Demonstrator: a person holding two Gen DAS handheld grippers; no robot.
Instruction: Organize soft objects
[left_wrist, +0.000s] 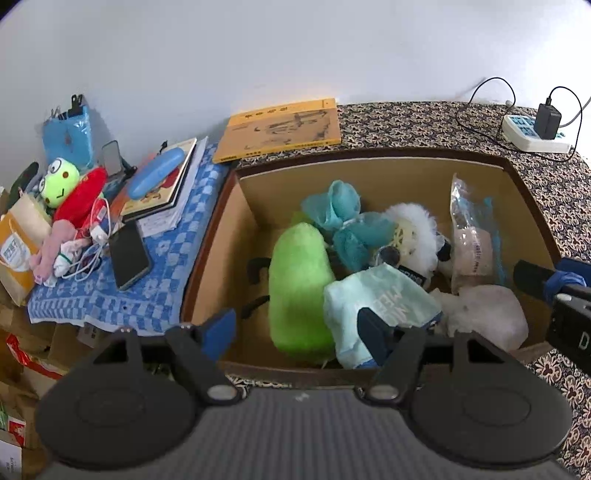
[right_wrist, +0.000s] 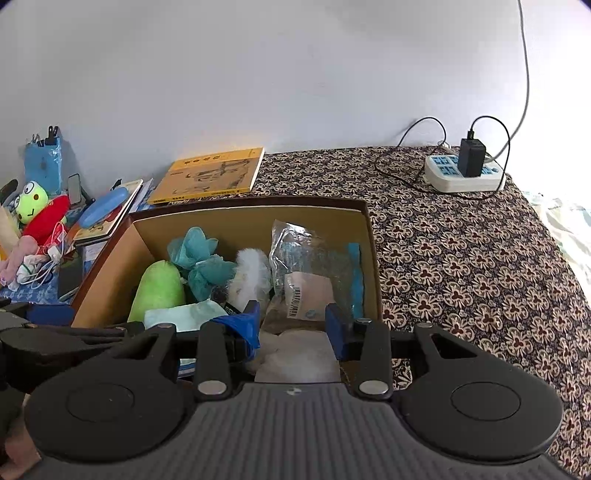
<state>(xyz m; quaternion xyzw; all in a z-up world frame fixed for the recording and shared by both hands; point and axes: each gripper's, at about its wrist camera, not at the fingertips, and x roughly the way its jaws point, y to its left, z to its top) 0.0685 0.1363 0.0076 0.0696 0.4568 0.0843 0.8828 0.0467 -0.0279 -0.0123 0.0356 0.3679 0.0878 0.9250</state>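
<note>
Soft stuff's all in the cardboard box (left_wrist: 369, 170): green plush (left_wrist: 295, 280), mint towel (left_wrist: 373, 302). My left gripper (left_wrist: 299, 328) hangs wide and empty, right gripper (right_wrist: 291, 325) narrower, also empty.

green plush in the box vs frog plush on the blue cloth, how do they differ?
The green plush lies inside the cardboard box and is plain, with no face showing. The frog plush sits outside on the blue checked cloth, showing eyes, a smile and a red body. Both are lime green.
</note>
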